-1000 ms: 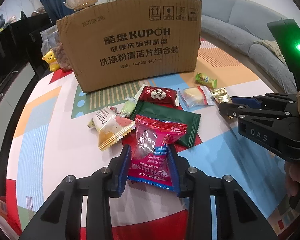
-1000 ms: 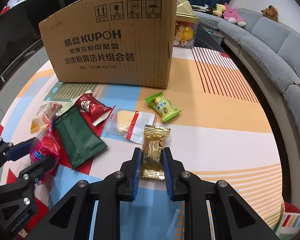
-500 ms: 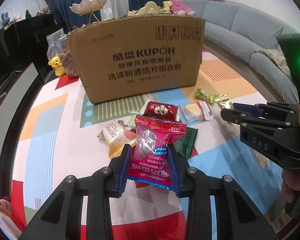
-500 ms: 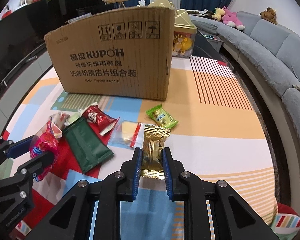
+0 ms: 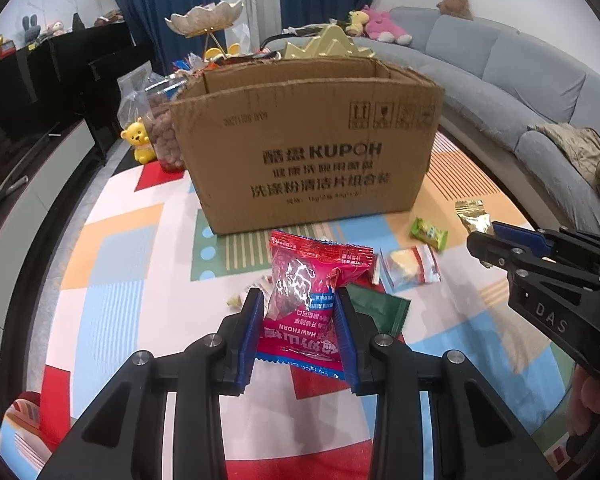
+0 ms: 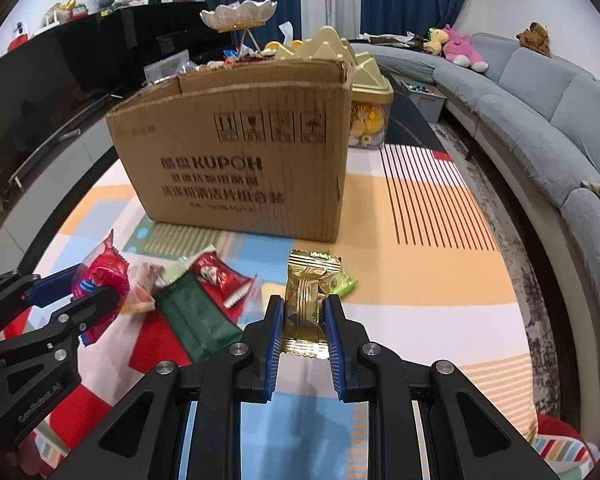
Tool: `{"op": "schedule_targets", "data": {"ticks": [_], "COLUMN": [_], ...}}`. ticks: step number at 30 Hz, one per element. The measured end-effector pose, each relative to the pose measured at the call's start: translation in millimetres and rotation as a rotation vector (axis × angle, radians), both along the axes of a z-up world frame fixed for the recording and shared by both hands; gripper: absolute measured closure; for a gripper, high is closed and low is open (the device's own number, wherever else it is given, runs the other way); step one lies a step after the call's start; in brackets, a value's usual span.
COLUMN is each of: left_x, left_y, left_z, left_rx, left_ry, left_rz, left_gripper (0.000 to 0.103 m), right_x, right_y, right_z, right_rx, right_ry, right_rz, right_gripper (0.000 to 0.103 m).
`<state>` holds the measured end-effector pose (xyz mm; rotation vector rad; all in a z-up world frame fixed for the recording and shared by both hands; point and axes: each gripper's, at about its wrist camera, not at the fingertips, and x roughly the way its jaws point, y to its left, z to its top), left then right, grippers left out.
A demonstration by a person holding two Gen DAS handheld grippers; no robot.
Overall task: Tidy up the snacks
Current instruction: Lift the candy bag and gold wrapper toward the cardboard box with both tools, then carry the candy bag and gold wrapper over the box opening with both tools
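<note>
My left gripper (image 5: 299,306) is shut on a red hawthorn snack pack (image 5: 308,292) and holds it above the table; the pack also shows in the right wrist view (image 6: 100,280). My right gripper (image 6: 303,311) is shut on a gold candy wrapper (image 6: 308,292), lifted off the table; the wrapper also shows in the left wrist view (image 5: 474,214). An open cardboard box (image 5: 304,148) stands behind the snacks, its top visible. On the table lie a dark green packet (image 6: 198,318), a red packet (image 6: 220,276), a clear cheese packet (image 5: 410,270) and a small green candy (image 5: 428,234).
The table wears a colourful patterned cloth (image 5: 112,248). Behind the box stand a yellow bear (image 5: 140,140), a jar of nuts (image 5: 162,136), a gold-lidded container (image 6: 366,112) and a lotus dish (image 6: 238,16). A grey sofa (image 6: 540,120) curves along the right.
Both grippers have risen with their snacks. The box's open top has come into view, and the loose snacks now lie farther below.
</note>
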<state>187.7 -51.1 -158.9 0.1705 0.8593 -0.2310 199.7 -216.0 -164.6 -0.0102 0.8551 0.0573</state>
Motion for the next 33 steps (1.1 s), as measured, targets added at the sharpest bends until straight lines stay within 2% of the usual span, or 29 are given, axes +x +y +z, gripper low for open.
{"op": "schedule_targets", "data": {"ticks": [19,33], "left_x": [22.8,45.2], "left_y": [7.6,10.7], "left_z": [46.2,85.5], "left_rx": [-0.010,-0.024], "left_ry": [-0.072,-0.163], "left_rz": [0.067,0.085], "left_gripper": [0.070,0.073], "right_x": [10.7,28.2], "right_y": [10.5,20.5], "right_z": [49.9,85.7], "right_rx": [0.018,0.031], "right_ry": [-0.100,-0.178], "right_rz": [0.023,0.043], "right_gripper": [0.081,0.081]}}
